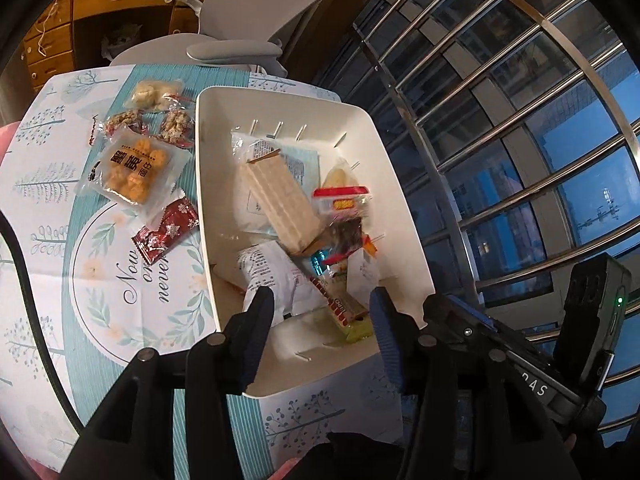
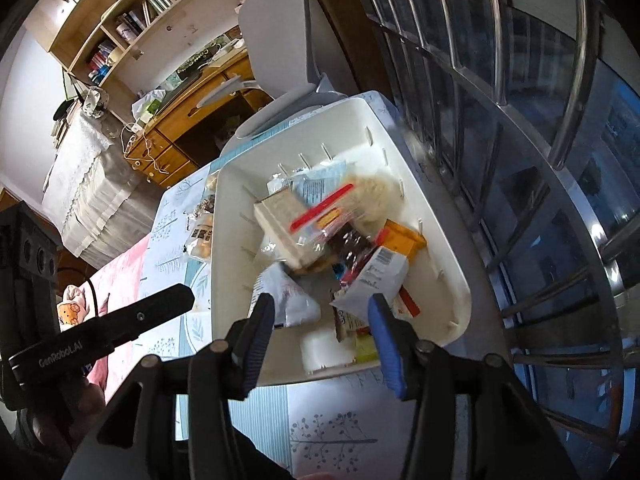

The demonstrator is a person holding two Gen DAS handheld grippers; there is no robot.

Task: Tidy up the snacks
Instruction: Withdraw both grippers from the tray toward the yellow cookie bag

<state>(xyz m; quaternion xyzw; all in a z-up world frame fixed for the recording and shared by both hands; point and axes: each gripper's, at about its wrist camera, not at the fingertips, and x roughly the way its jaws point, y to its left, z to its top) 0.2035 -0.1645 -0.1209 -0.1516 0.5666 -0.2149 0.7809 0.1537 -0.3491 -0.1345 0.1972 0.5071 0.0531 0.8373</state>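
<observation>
A white plastic bin [image 1: 222,184] stands on the patterned tablecloth [image 1: 120,304] and holds several snack packs: a long wafer pack [image 1: 280,200], a clear bag with a red top [image 1: 342,198] and a white printed pack [image 1: 272,272]. Left of the bin lie an orange cracker pack [image 1: 128,172], a red candy wrapper [image 1: 166,234] and two nut bars [image 1: 176,124]. My left gripper [image 1: 320,328] hangs open over the bin's near end, nothing pinched. In the right wrist view the bin [image 2: 232,248] shows the same pile, and my right gripper [image 2: 320,330] is open above its near end.
A grey office chair [image 1: 256,12] stands behind the table, with a wooden desk [image 2: 192,112] and bookshelves further back. Steel window bars [image 1: 500,120] run close along the bin's right side. The other gripper's body [image 2: 112,328] sits close on the left, near pink bedding [image 2: 120,280].
</observation>
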